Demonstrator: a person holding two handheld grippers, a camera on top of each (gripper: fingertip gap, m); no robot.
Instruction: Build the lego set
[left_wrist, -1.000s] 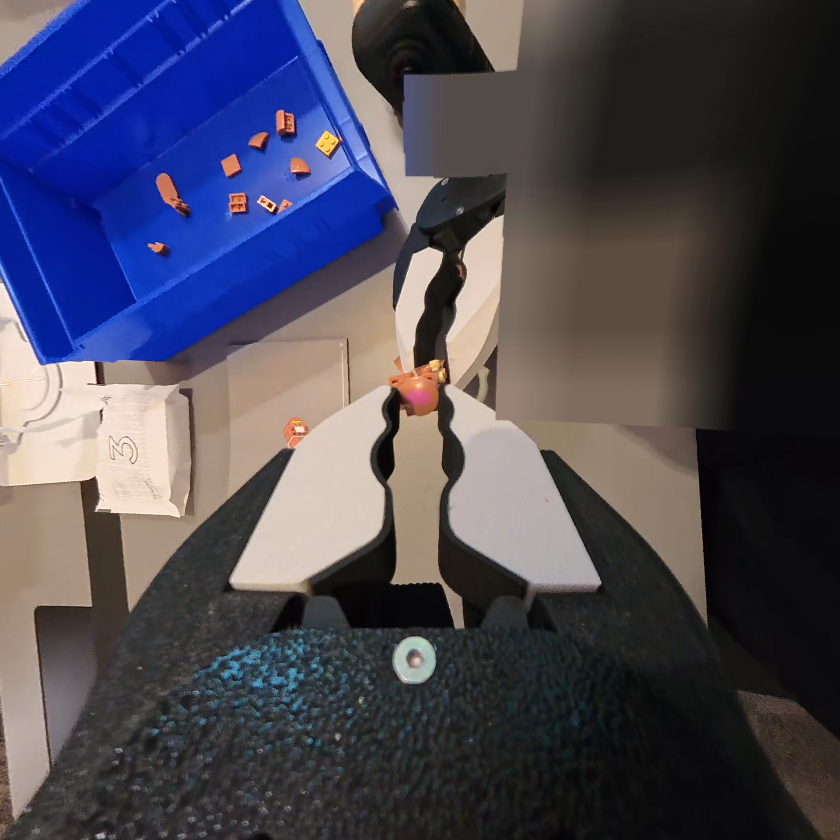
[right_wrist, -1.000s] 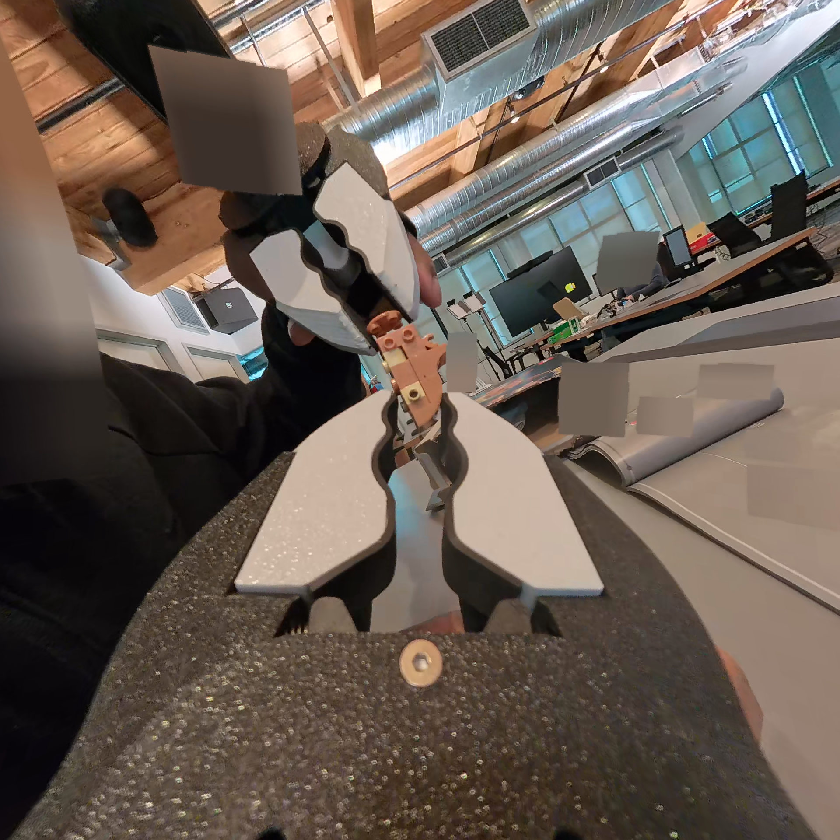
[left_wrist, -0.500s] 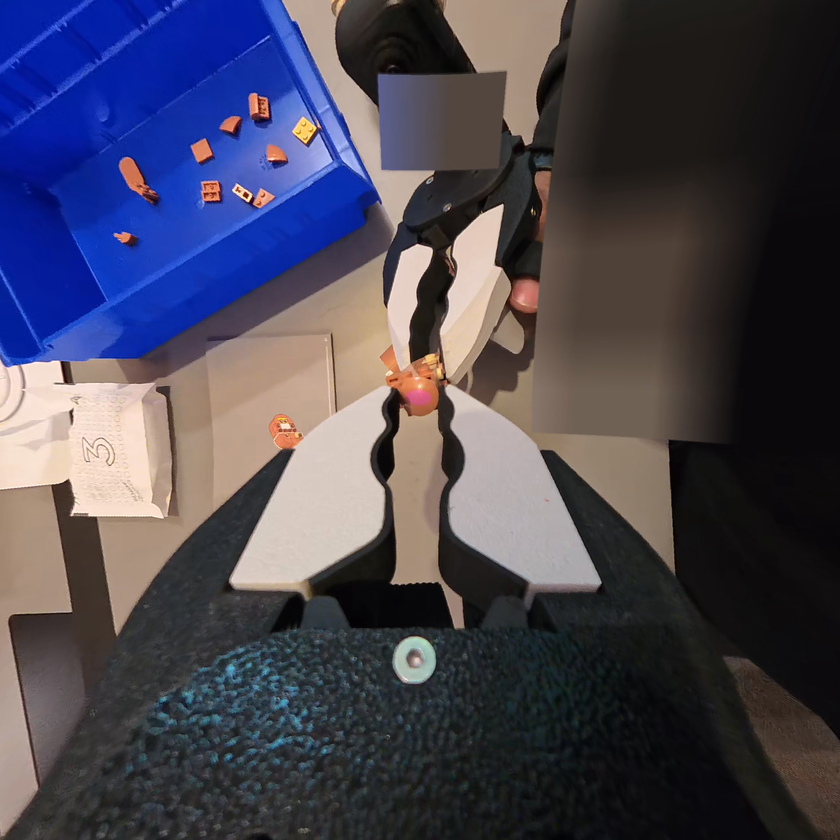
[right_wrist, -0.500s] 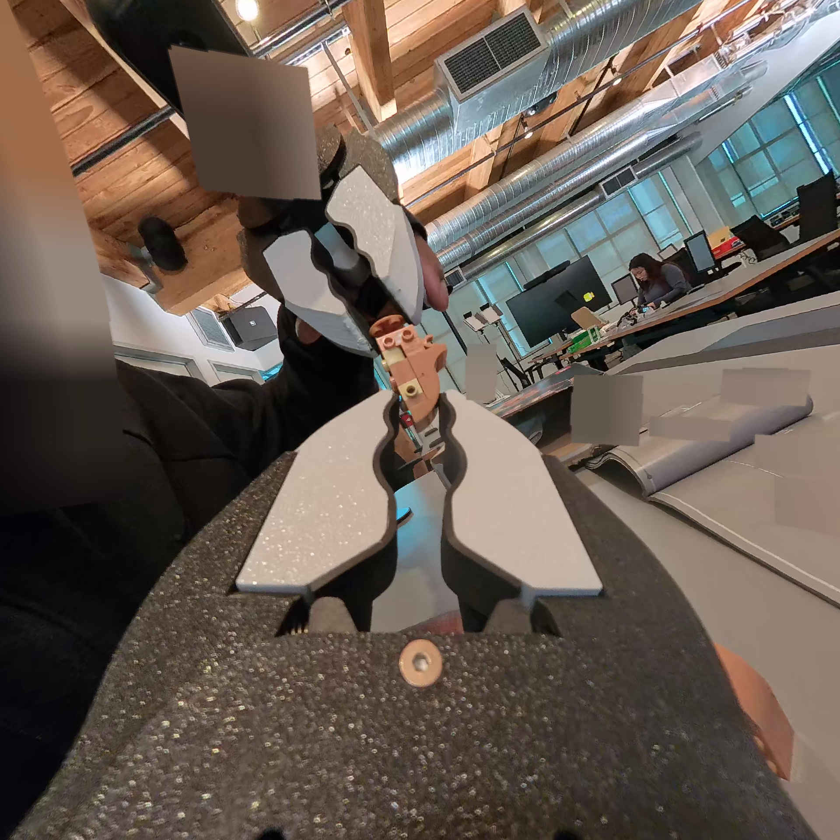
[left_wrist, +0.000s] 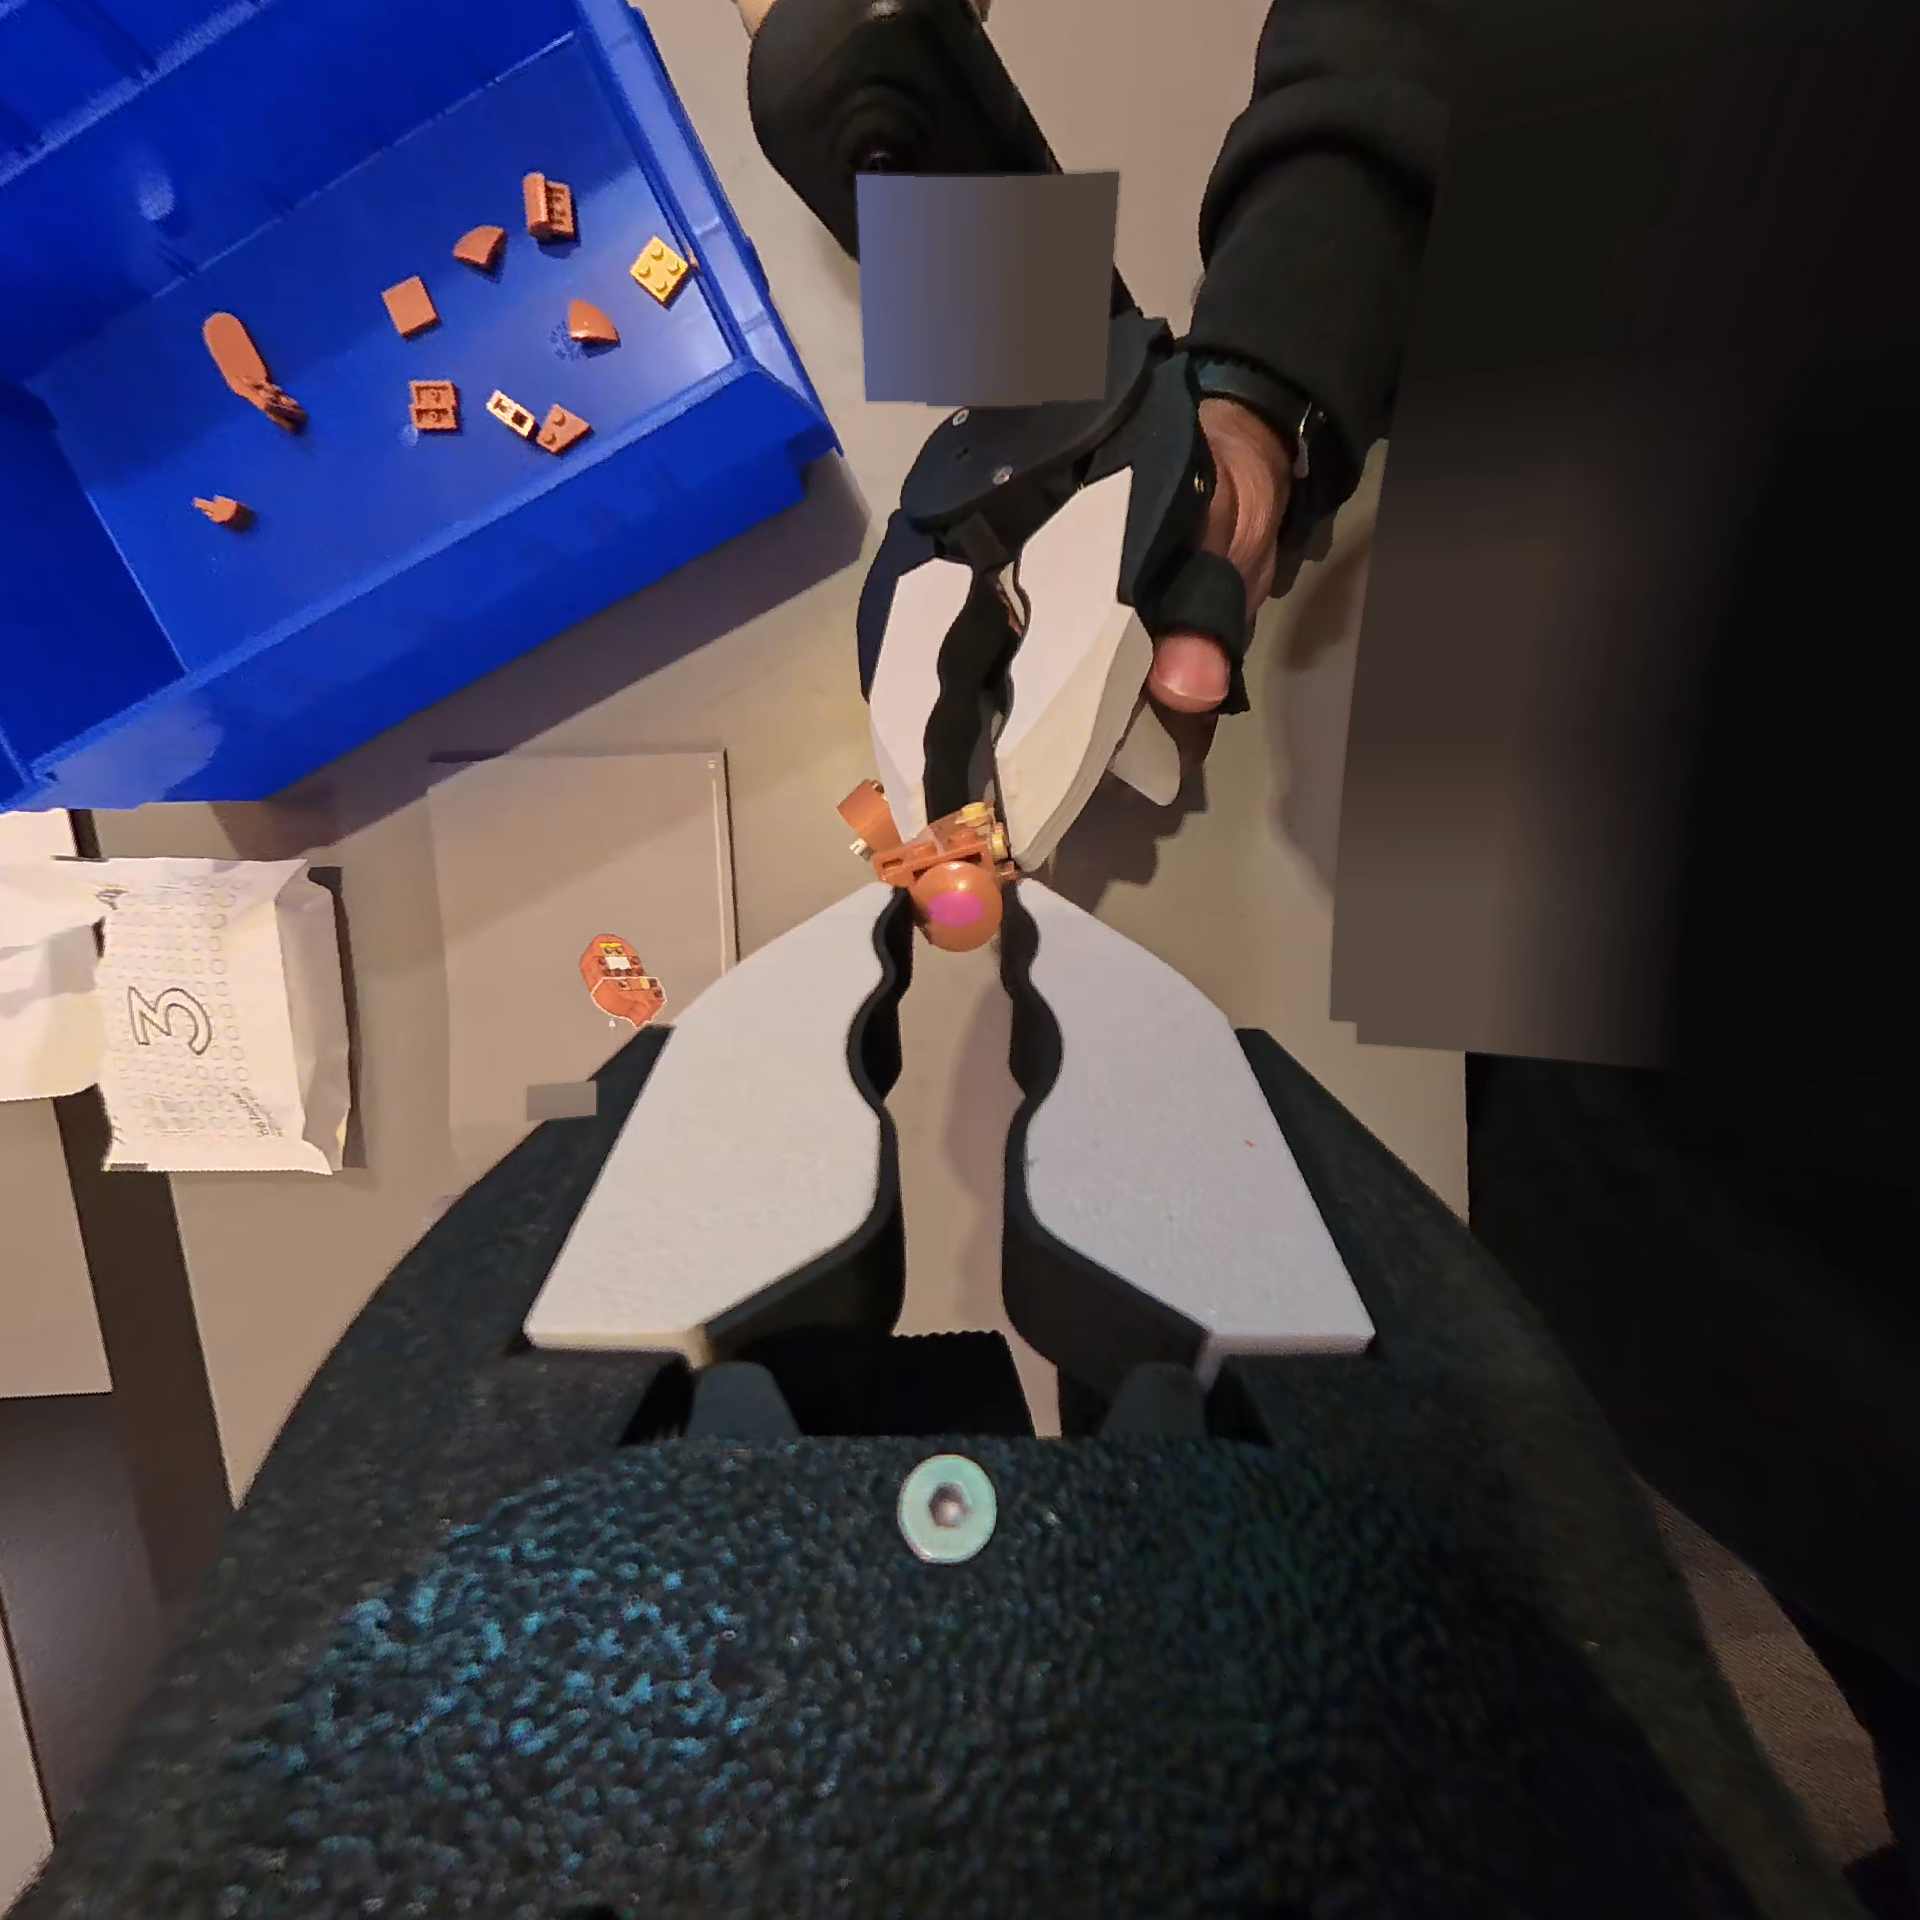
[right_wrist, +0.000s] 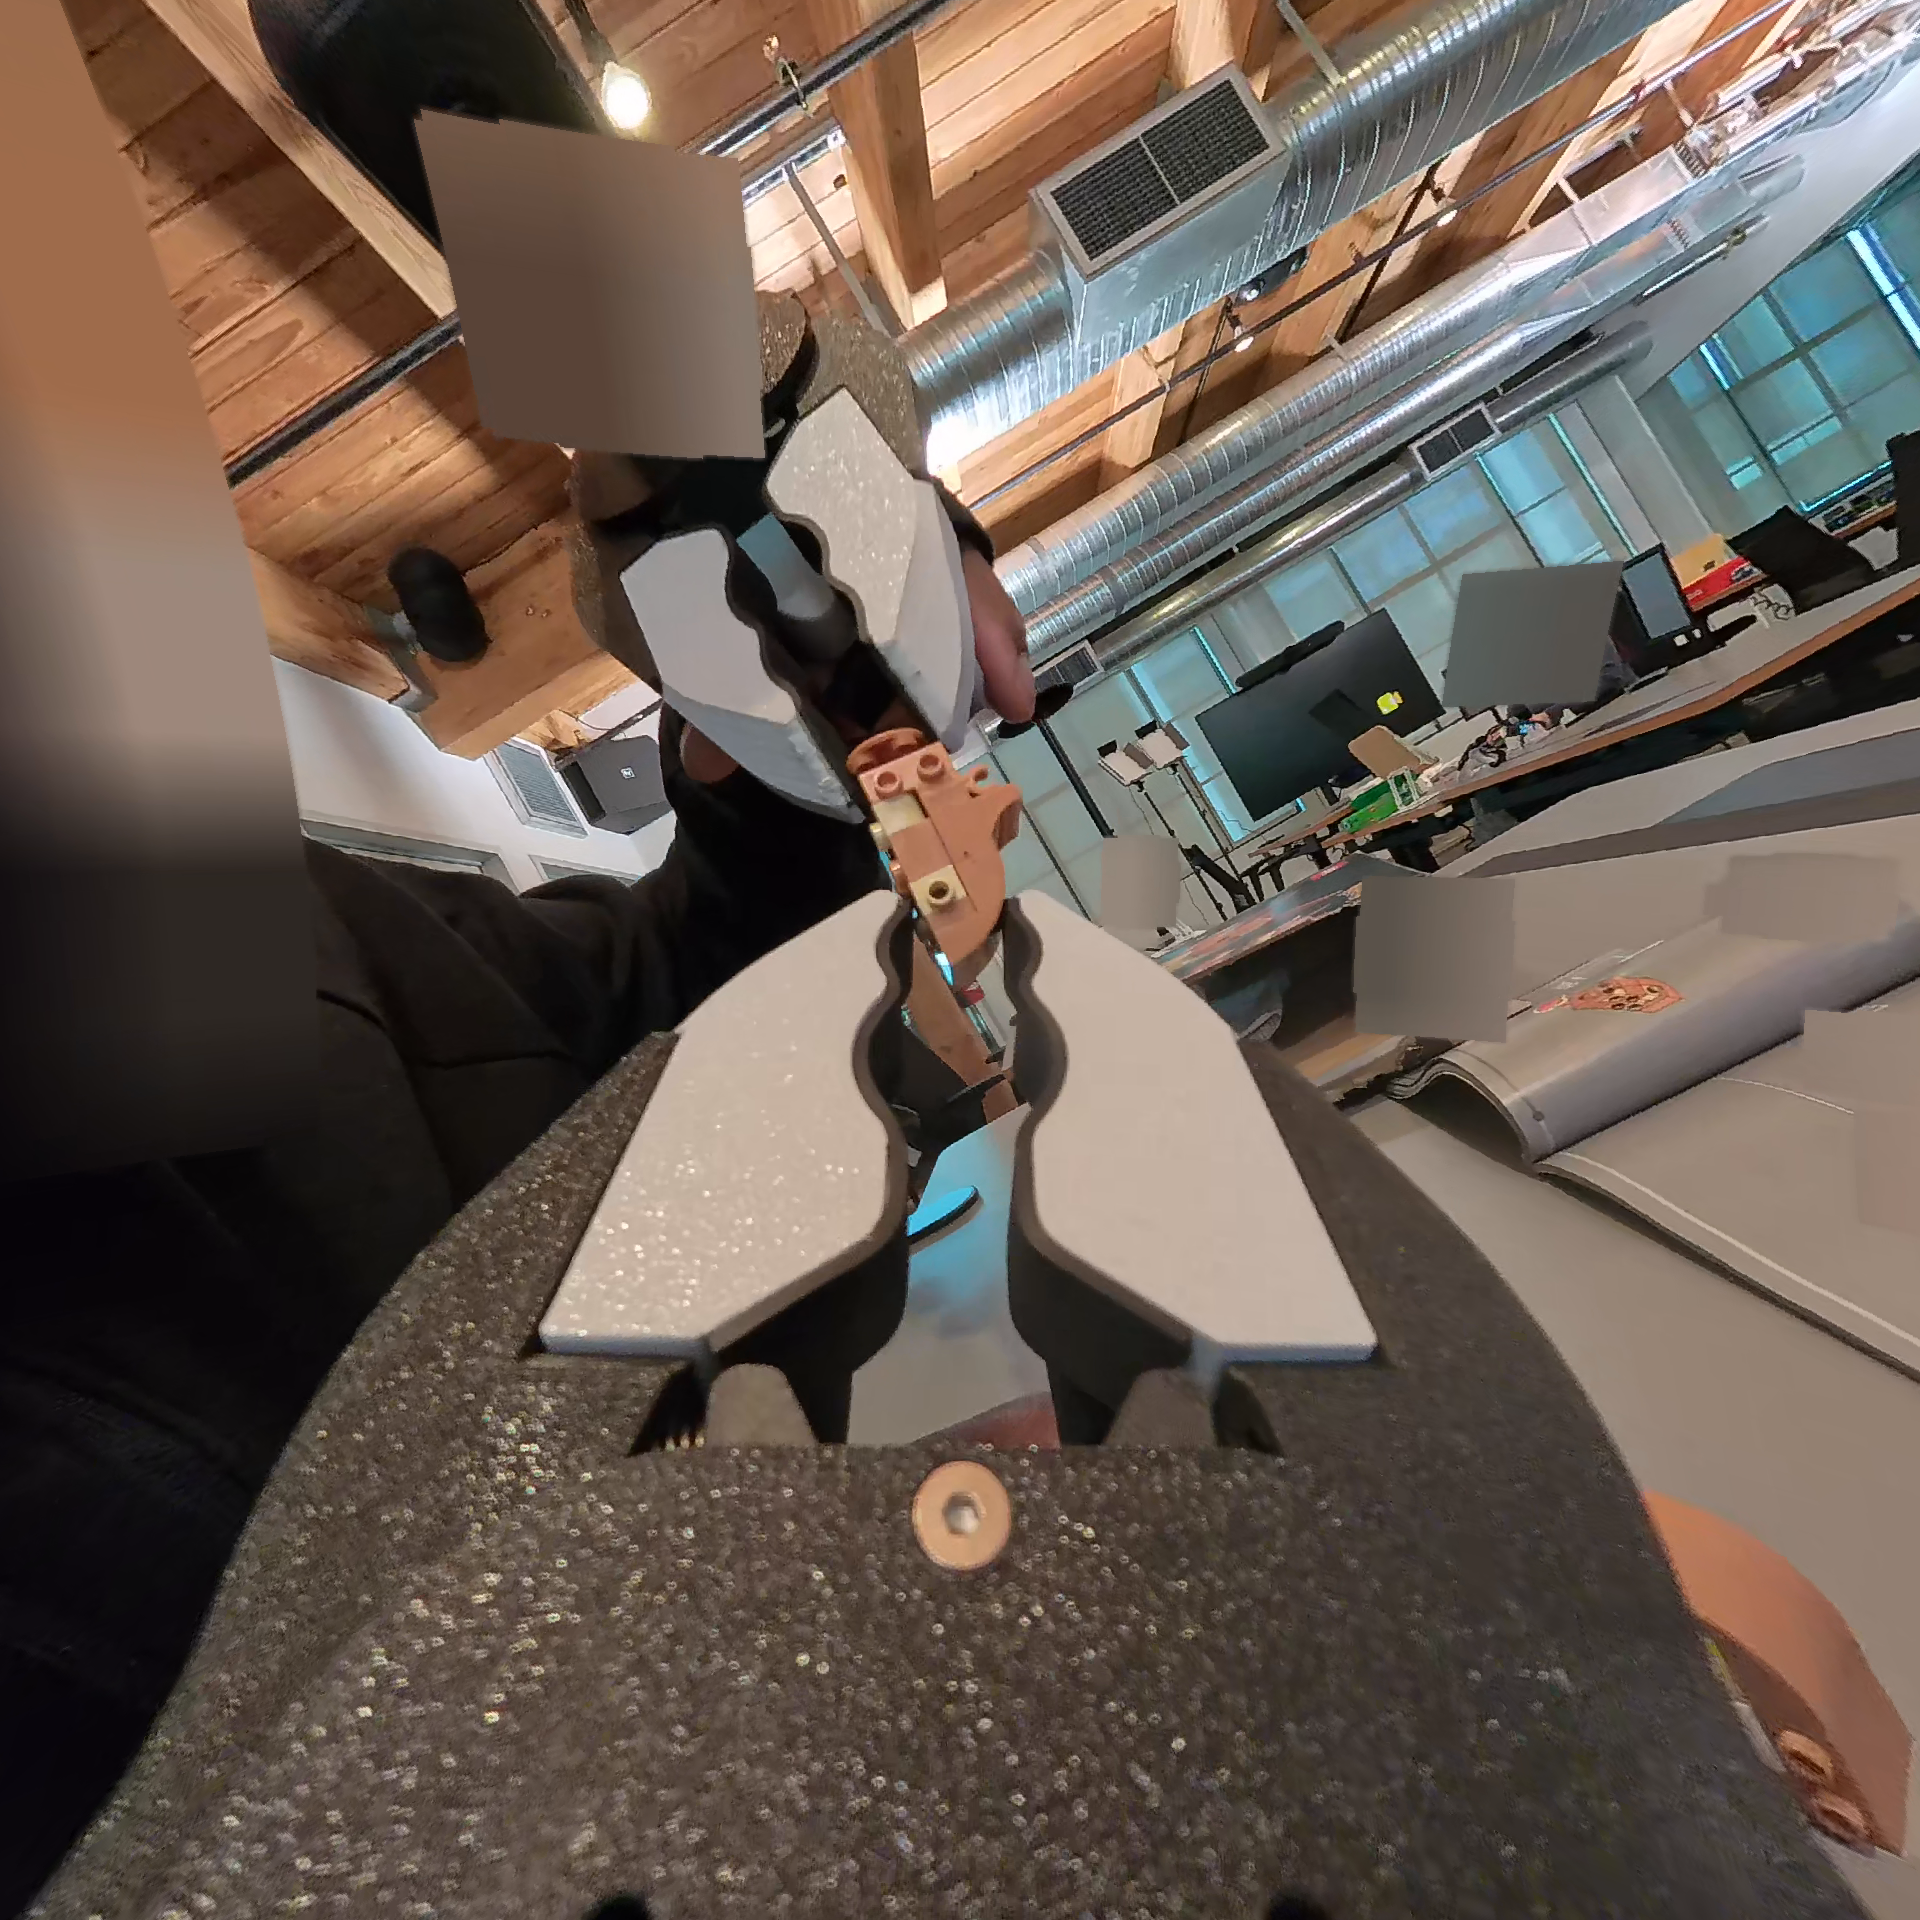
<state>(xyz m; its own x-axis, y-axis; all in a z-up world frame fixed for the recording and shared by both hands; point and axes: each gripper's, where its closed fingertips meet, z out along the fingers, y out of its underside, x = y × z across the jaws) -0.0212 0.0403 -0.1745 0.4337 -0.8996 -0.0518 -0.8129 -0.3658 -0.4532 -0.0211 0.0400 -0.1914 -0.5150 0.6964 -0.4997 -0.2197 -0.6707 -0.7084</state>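
In the left wrist view, the upper left of the frame holds a blue bin (left_wrist: 436, 540) with loose brown bricks (left_wrist: 416, 308) and one yellow brick (left_wrist: 659, 268) scattered on its floor. Below it, at the left edge, a white paper bag (left_wrist: 223, 1013) lies on the grey bench (left_wrist: 790, 665), and a booklet page (left_wrist: 578, 862) with a printed picture of the model sits just right of that. At centre frame the left hand-held gripper (left_wrist: 951, 914) is clamped on the rounded brown end, with its pink spot, of a small brown brick assembly (left_wrist: 940, 868), both pads pressing its sides. From the upper centre the right hand-held gripper (left_wrist: 977, 805), carried by a gloved hand (left_wrist: 1216, 561), meets the same assembly from the far side. In the right wrist view, centre frame, the right hand-held gripper (right_wrist: 956, 920) is closed on the lower brown part of the assembly (right_wrist: 951, 831), while an open booklet (right_wrist: 1662, 1101) lies at the right edge. The assembly hangs in the air above the bench between two narrow tip grips. If either hand twists or pulls unevenly, it may well split at a stud joint, or the domed end could slip out of the left pads, and small parts would fall to the bench.
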